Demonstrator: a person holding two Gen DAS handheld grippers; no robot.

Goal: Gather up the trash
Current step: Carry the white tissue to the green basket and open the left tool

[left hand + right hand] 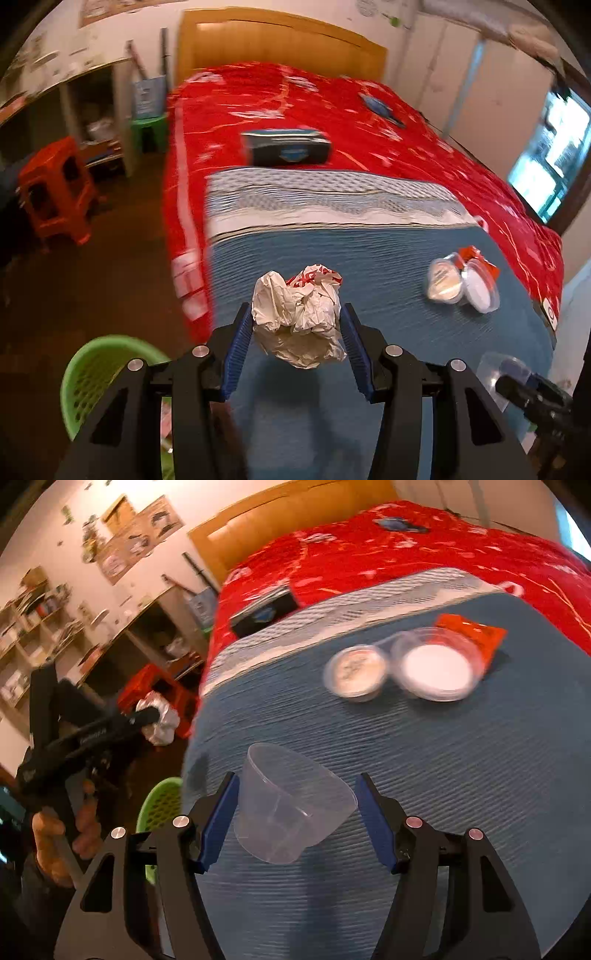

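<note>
Blue-padded fingers of the left gripper (296, 325) pinch a crumpled white paper wad (300, 317) with red print on its far side; both pads press against its flanks and it hangs clear above the blue blanket (388, 258). Fingers of the right gripper (297, 805) stand spread, with a clear plastic cup (291, 805) lying tilted on its side between them. Its left side sits just beside the left pad (218, 819), while a visible gap separates it from the right pad (376, 823); whether the left pad actually touches it cannot be told.

Farther out on the blue blanket, near the right gripper's view centre, lie two round clear containers (399, 668) side by side, touching, one with a cream label and one white inside, resting partly over an orange-red wrapper (476, 635). Beyond the blanket's patterned white band, a dark box (286, 147) sits on the red bedspread (424, 147), with a wooden headboard (273, 44) behind.

Down at floor level, just beside the bed's corner, stands a green perforated basket (99, 376), below and left of the left gripper. An orange plastic stool (55, 188) stands well apart on the dark floor.
</note>
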